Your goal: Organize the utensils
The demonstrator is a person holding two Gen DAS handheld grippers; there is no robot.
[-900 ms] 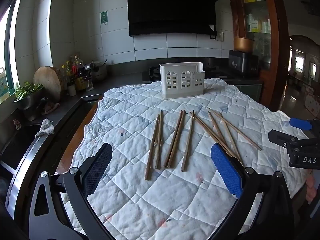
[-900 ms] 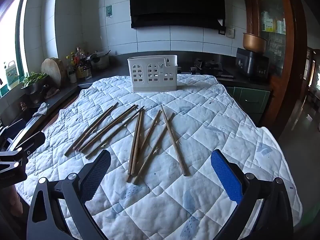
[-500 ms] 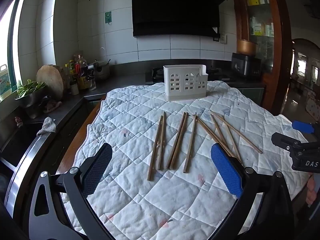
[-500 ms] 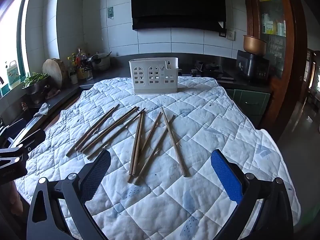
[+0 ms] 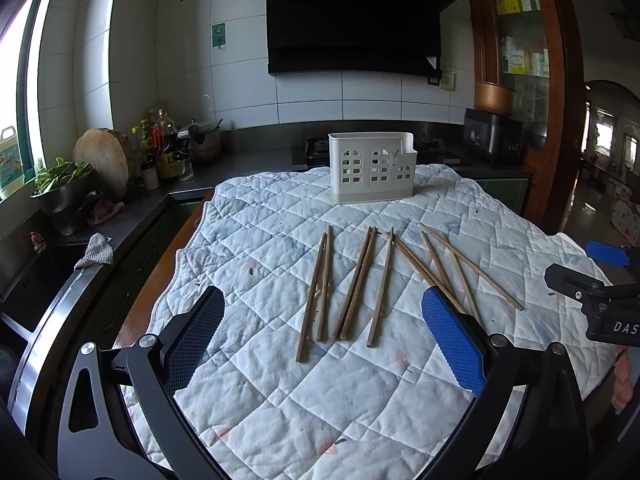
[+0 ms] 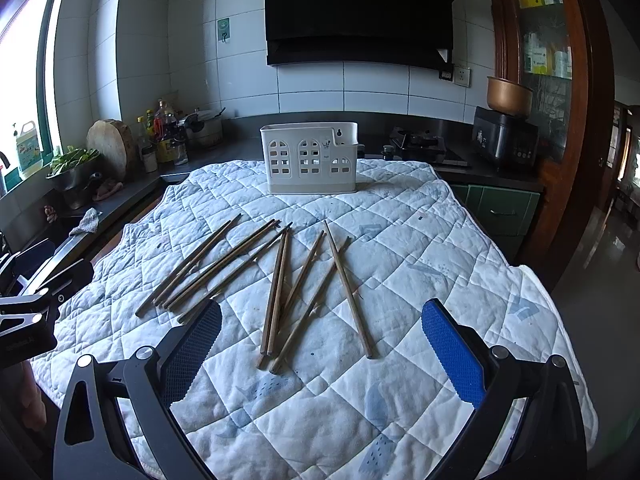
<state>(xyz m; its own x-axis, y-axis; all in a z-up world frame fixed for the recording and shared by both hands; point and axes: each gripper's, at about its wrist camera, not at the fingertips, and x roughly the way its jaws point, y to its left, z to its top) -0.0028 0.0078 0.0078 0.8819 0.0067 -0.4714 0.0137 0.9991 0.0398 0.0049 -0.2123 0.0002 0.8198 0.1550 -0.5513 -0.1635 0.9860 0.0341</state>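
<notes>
My left tongs (image 5: pixel 322 344) and right tongs (image 6: pixel 320 350) have black arms and blue dimpled pads (image 6: pixel 452 354). The chopsticks (image 5: pixel 352 284) are plain brown wood. The holder (image 5: pixel 372 172) is off-white with arched window cutouts. The quilt (image 5: pixel 360 396) is white, diamond-stitched, with faint blue and pink prints. The wall tiles (image 6: pixel 372 88) are white.

chopsticks (image 5: pixel 354 286): brown wood, matt | holder (image 5: pixel 372 172): white plastic, smooth, pierced | quilt (image 5: pixel 280 248): white stitched cloth, soft, stained | left gripper (image 5: pixel 324 340): black plastic, blue ribbed pads | counter (image 5: pixel 244 162): dark, smooth
</notes>
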